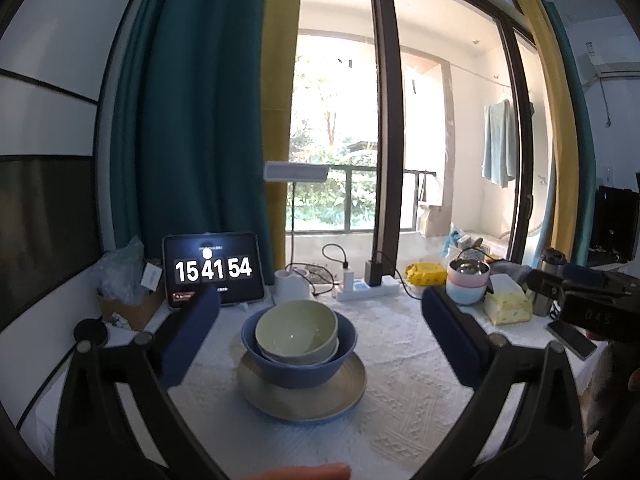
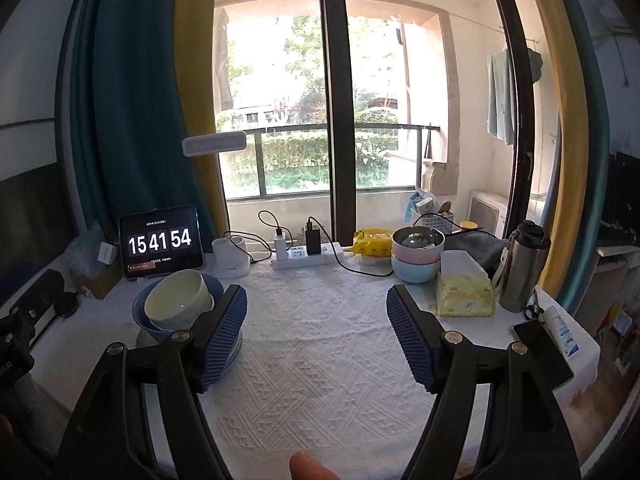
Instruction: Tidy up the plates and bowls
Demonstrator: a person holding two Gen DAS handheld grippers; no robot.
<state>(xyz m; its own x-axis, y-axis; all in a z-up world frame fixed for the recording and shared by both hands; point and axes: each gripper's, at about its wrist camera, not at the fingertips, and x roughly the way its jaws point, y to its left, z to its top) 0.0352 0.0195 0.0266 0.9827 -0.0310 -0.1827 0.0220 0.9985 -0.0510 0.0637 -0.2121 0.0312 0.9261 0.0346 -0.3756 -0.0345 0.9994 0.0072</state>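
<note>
On the white tablecloth a green bowl (image 1: pixel 296 332) sits tilted inside a blue bowl (image 1: pixel 298 364), which stands on a beige plate (image 1: pixel 300 400). My left gripper (image 1: pixel 320 300) is open wide, its blue pads on either side of this stack and clear of it. In the right wrist view the same green bowl (image 2: pixel 180 300) and blue bowl (image 2: pixel 140 316) are at the left, partly behind a finger. My right gripper (image 2: pixel 316 296) is open over bare cloth, to the right of that stack. Another stack of bowls (image 2: pixel 416 256) stands at the back right.
Along the back stand a tablet clock (image 2: pixel 160 242), a white lamp base (image 2: pixel 230 258) and a power strip (image 2: pixel 308 258). At the right are a tissue pack (image 2: pixel 464 292), a steel bottle (image 2: pixel 524 268) and a phone (image 2: pixel 544 354) near the table's edge.
</note>
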